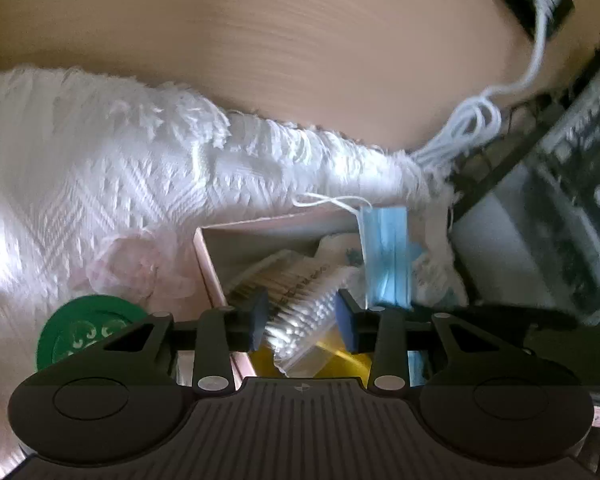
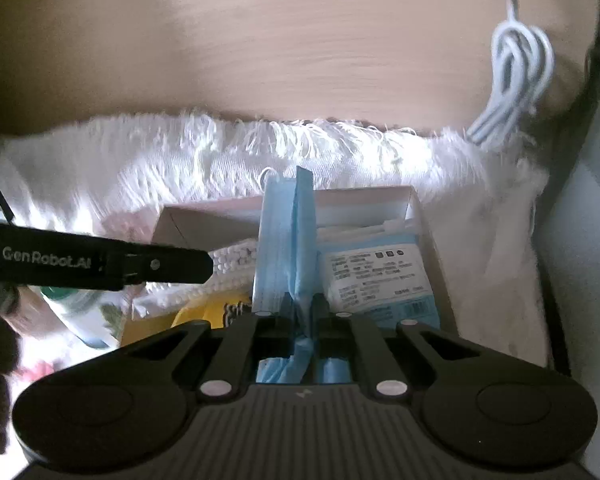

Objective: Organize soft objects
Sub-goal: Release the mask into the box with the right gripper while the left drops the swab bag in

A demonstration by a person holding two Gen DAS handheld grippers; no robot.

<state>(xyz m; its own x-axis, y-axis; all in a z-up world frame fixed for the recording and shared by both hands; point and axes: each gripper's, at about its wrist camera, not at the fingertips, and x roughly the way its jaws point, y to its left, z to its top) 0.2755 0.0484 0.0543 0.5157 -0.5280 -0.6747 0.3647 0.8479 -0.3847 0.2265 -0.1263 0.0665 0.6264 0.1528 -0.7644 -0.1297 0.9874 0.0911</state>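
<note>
Pinching pleated blue mask: right gripper; left gripper fingers released around cotton-swab bag.

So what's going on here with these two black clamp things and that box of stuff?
A person is tidying soft items into an open pale cardboard box that sits on a white fringed cloth. The right gripper is shut on a folded blue face mask and holds it over the box. The left gripper has its pads either side of a clear bag of white cotton swabs in the box, not visibly pressing on it. A sealed, labelled packet already lies inside.
</note>
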